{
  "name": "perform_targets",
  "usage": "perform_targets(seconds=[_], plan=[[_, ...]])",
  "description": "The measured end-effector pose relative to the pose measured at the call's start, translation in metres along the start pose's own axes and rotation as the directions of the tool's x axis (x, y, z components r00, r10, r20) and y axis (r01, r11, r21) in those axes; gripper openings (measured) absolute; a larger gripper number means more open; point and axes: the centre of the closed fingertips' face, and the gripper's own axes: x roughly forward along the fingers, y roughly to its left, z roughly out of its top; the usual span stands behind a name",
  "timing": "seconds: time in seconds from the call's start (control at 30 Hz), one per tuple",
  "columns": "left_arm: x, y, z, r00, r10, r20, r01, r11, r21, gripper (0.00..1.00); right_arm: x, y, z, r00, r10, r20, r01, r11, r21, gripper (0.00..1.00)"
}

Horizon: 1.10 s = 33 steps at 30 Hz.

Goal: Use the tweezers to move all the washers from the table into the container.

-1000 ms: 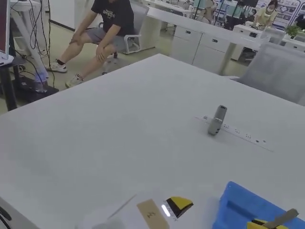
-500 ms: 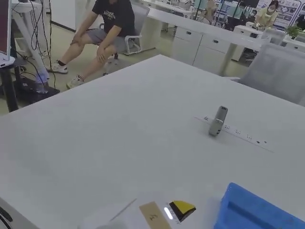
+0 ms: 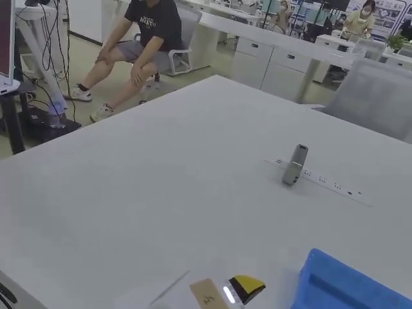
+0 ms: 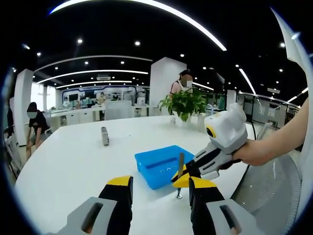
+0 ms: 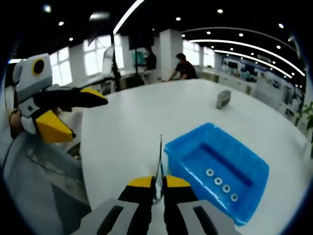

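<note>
Open-plan office, ceiling lights on. White tabletop [image 3: 161, 193] carries a blue container [image 5: 220, 166] near the edge closest to the operator. Small grey device [image 3: 294, 164] stands towards the far edge, well apart from the container. Seated person [image 3: 138, 32] beyond the far left corner; potted plant [image 4: 185, 103] past the far edge in the left gripper view.

Washers [image 5: 218, 181]: four counted, lying in a row on the container floor, none touching its walls.

Right hand-held gripper [image 5: 159, 182]: jaws pressed together, pinching the tweezers [image 5: 160, 152]. The tweezers project forward over bare tabletop, just beside the container's near corner, tips outside the container. Cannot tell whether the tips touch the surface.

Left hand-held gripper [image 4: 161, 183]: jaws spread, nothing between them. It points across the tabletop at the container, from the side opposite the right one. In its view, a hand [image 4: 259, 152] holds the right hand-held gripper by the container's near corner.
</note>
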Motion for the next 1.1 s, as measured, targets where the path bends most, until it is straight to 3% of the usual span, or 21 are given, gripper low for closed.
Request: perform_targets(seconds=[0.37,0.47,0.57,0.83,0.97,1.1], plan=[[0.0,0.0,0.0,1.0,0.001,0.001,-0.001,1.0,0.0,0.44,-0.002,0.0,-0.001,0.9999,-0.008,-0.007,0.008,1.0,0.001,0.03],[0.0,0.0,0.0,1.0,0.002,0.004,-0.002,1.0,-0.004,0.44,-0.003,-0.003,-0.001,0.9999,-0.013,-0.005,0.014,0.999,0.046,0.03],[-0.001,0.0,0.001,1.0,0.003,0.005,-0.003,1.0,-0.004,0.44,-0.007,-0.007,0.007,0.9991,-0.024,0.035,0.021,0.995,0.096,0.03],[-0.001,0.0,0.001,1.0,0.0,0.007,0.0,1.0,-0.002,0.44,-0.014,-0.015,0.027,0.9962,-0.04,0.078,0.033,0.996,0.087,0.03],[-0.001,0.0,0.002,1.0,0.0,0.009,0.0,1.0,-0.003,0.43,-0.01,-0.011,0.017,0.9986,-0.026,0.046,0.023,0.998,0.067,0.04],[-0.001,0.0,0.001,1.0,0.0,0.007,0.0,1.0,-0.003,0.43,-0.006,-0.008,0.009,0.9989,-0.018,0.042,0.014,0.995,0.097,0.04]])
